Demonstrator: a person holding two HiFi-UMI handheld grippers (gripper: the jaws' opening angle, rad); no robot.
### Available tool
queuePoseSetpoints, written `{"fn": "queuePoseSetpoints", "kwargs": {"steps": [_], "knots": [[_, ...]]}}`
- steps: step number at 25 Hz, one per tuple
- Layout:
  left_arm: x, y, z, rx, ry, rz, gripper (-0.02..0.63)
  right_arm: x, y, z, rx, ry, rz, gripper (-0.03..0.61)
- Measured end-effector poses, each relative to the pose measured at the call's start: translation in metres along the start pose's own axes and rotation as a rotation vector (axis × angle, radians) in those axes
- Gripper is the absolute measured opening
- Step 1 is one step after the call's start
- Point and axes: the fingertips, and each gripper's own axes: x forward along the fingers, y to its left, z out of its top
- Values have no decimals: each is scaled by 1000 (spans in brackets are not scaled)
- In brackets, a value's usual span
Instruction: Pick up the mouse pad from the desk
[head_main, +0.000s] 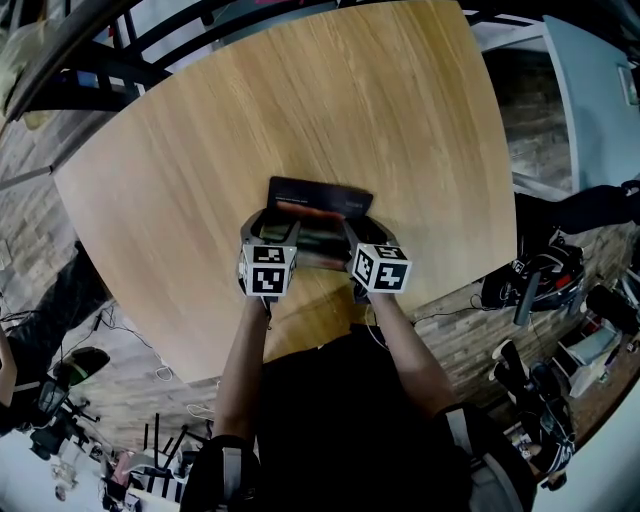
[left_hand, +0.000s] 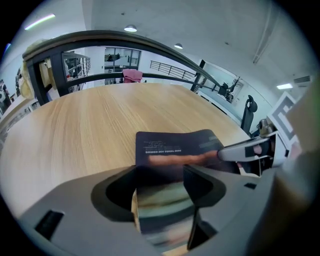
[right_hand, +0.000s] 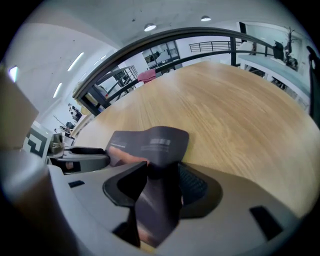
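Overhead, mouse pad (head_main: 320, 195) sits at 6 o'clock on table (head_main: 180, 150); only tool views show my left tool (left_hand: 161, 187) and right tool (right_hand: 161, 177) clamped on it: dark, buckled, white-lettered.

**Colours and patterns, as logged**

Desk (head_main: 300, 110): pale honey wood with fine straight grain; mouse pad (left_hand: 175, 145): dark navy-charcoal face, small pale print lines near one edge, an orange-red streak across it; between the jaws of the left gripper (left_hand: 164, 192) its surface blurs into greenish-cream bands; left gripper and right gripper (right_hand: 159, 190): mid-grey shells with black jaw pads; marker cubes (head_main: 266, 270): white faces carrying black square patterns; person's top (head_main: 330, 420): black; railing (left_hand: 125, 36): black; pink item (left_hand: 132, 76) beyond the desk, kind unclear; floor (head_main: 40, 210): grey-brown, brick-like pattern.
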Motion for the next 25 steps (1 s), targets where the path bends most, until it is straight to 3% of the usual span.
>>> {"fn": "queuePoseSetpoints", "kwargs": {"steps": [8,25], "knots": [[1,-3,-5,-4,20,-15,292,13,43,-5,-62,28,77,196],[0,-3,-4,-17,-27,-27,291,13,44,-5,-134,27,109,166]]}}
